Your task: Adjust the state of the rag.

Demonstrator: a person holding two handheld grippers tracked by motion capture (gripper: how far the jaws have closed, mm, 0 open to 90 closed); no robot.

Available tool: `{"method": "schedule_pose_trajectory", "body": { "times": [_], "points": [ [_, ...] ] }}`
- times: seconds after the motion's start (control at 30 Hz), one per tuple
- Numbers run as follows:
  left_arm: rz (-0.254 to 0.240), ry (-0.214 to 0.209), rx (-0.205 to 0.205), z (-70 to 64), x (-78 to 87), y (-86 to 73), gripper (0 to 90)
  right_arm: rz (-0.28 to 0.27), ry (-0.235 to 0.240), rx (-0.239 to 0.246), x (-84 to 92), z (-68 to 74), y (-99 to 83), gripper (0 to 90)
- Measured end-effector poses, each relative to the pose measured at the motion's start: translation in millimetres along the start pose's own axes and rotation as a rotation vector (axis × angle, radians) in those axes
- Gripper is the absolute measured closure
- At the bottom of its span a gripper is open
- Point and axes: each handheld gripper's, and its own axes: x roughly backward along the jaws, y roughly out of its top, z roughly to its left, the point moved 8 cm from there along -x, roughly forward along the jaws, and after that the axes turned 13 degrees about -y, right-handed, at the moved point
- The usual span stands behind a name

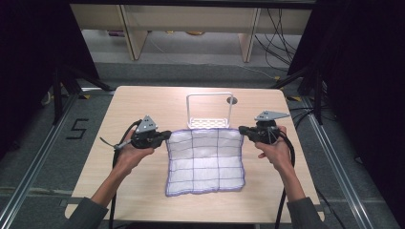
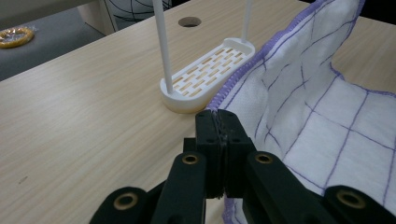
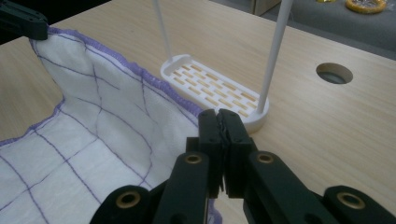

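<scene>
A white cloth (image 1: pixel 205 160) with purple grid lines and a purple hem lies on the wooden table (image 1: pixel 143 102), its far edge lifted. My left gripper (image 1: pixel 168 134) is shut on the cloth's far left corner. My right gripper (image 1: pixel 240 130) is shut on the far right corner. In the left gripper view the black jaws (image 2: pixel 218 119) pinch the purple hem of the cloth (image 2: pixel 317 116). The right gripper view has the jaws (image 3: pixel 218 116) closed on the hem of the cloth (image 3: pixel 84 121), with the left gripper (image 3: pixel 23 23) at the far corner. A white rack (image 1: pixel 209 112) stands just behind the lifted edge.
The rack has a slotted base (image 2: pixel 208 70) and two thin upright rods (image 3: pixel 275 51). A round cable hole (image 1: pixel 232 100) sits in the table behind the rack. Dark curtains flank the table, and wooden furniture legs and cables lie beyond its far edge.
</scene>
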Motion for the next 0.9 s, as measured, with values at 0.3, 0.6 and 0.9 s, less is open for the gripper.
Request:
{"method": "schedule_pose_trajectory", "body": {
  "times": [0.3, 0.6, 0.9],
  "points": [
    [0.02, -0.039, -0.047, -32.1, 10.7, -21.0, 87.9, 0.017, 0.017, 0.028, 18.6, 10.5, -16.7, 88.8],
    [0.047, -0.067, -0.074, -59.4, 16.3, -47.9, 87.8, 0.045, 0.036, 0.063, 35.8, 29.9, -46.9, 88.8],
    [0.051, -0.094, -0.085, -76.1, 19.7, -64.2, 87.6, 0.062, 0.049, 0.066, 40.2, 38.0, -64.5, 88.7]
  ]
}}
